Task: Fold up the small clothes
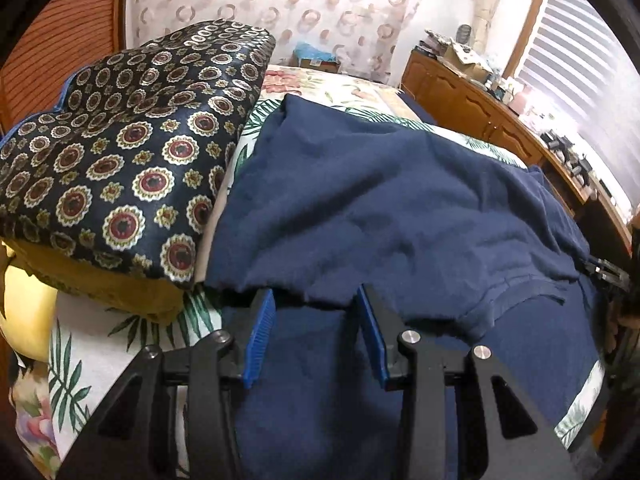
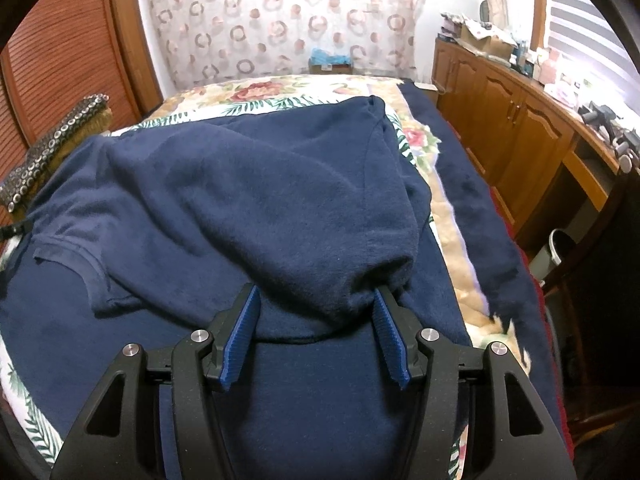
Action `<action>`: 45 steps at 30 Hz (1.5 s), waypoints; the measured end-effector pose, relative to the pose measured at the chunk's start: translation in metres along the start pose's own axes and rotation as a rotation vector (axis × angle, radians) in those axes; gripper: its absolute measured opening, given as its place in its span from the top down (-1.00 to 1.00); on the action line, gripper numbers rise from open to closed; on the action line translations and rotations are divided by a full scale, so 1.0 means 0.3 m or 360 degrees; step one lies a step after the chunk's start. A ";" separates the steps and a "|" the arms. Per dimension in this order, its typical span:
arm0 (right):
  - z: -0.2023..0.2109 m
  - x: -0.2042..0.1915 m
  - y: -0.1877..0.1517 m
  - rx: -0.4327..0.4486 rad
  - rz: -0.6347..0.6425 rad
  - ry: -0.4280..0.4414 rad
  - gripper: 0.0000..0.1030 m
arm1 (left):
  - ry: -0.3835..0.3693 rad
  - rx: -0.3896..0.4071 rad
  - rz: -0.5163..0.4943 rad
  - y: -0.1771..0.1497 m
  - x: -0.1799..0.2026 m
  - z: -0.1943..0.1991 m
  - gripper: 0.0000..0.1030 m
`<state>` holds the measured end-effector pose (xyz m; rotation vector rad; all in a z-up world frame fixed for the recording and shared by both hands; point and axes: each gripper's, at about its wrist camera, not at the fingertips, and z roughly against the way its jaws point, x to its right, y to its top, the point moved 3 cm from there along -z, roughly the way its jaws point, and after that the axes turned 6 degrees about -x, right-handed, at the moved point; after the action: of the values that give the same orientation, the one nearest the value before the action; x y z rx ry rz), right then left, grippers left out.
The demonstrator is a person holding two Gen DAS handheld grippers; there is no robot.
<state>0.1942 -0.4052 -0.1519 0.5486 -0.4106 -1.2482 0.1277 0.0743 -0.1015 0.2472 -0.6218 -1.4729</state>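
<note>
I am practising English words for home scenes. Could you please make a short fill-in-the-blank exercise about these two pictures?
1. The navy shirt lies on a bed cover printed with ____.
2. The jaws of the left hand-held gripper are ____.
3. The pads of the right hand-held gripper are ____ in colour.
4. The patterned cushion lies ____ the shirt, in the left wrist view.

Missing words: flowers and leaves; open; blue; left of

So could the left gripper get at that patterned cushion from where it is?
Probably yes. The left gripper is open over the navy shirt, and the cushion lies beside it on the bed, with nothing between them. It would need to swing left.
</note>
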 end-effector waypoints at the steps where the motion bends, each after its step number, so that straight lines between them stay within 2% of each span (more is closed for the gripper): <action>1: 0.000 -0.003 0.001 -0.0001 0.0003 -0.0005 -0.12 | -0.0006 -0.0001 0.0015 0.013 -0.001 -0.002 0.21; 5: -0.004 -0.005 0.002 0.0000 0.0008 -0.0015 -0.12 | 0.0001 0.0062 0.0049 0.042 -0.007 -0.001 0.22; 6: -0.004 -0.004 0.002 0.0000 0.0007 -0.0014 -0.12 | -0.0009 0.0082 0.0054 0.047 -0.008 0.002 0.27; 9: -0.004 -0.007 0.001 0.0000 0.0007 -0.0014 -0.12 | -0.0015 0.0134 0.0059 0.052 -0.020 0.012 0.78; 12: -0.001 -0.007 0.001 0.0001 0.0003 -0.0024 -0.05 | -0.0028 0.0175 0.0053 0.051 -0.034 0.028 0.95; 13: 0.001 -0.004 0.006 0.0004 -0.0008 -0.0042 0.09 | -0.0025 0.0190 0.0049 0.050 -0.037 0.036 0.98; 14: 0.004 -0.002 0.009 0.0009 -0.0016 -0.0055 0.38 | -0.0024 0.0213 0.0042 0.050 -0.040 0.046 0.99; 15: 0.007 0.001 0.013 0.0018 -0.0010 -0.0065 0.55 | -0.0030 0.0233 0.0039 0.050 -0.047 0.055 1.00; 16: 0.011 0.001 0.014 0.0028 0.0008 -0.0071 0.81 | -0.0039 0.0252 0.0033 0.050 -0.046 0.066 1.00; 17: 0.017 -0.003 0.015 0.0041 0.0033 -0.0074 0.85 | -0.0052 0.0270 0.0027 0.048 -0.045 0.077 1.00; 26: 0.155 0.010 0.059 0.0275 0.0015 0.0017 0.92 | -0.0092 0.0415 -0.0092 0.041 -0.012 0.211 1.00; 33: 0.281 0.011 0.069 0.0361 0.0037 0.0024 0.93 | -0.0151 0.0510 -0.0123 -0.006 0.010 0.333 1.00; 40: 0.430 0.030 0.020 0.0389 0.0060 0.0029 0.93 | -0.0176 0.0507 -0.0134 -0.105 0.025 0.405 1.00; 45: 0.450 0.053 -0.050 0.0329 0.0055 0.0016 0.93 | -0.0183 0.0463 -0.0119 -0.190 0.046 0.418 1.00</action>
<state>0.1096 -0.4459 -0.0525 0.7202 -0.5425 -1.1763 0.0126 0.0817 -0.0247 0.4172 -0.9302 -1.4730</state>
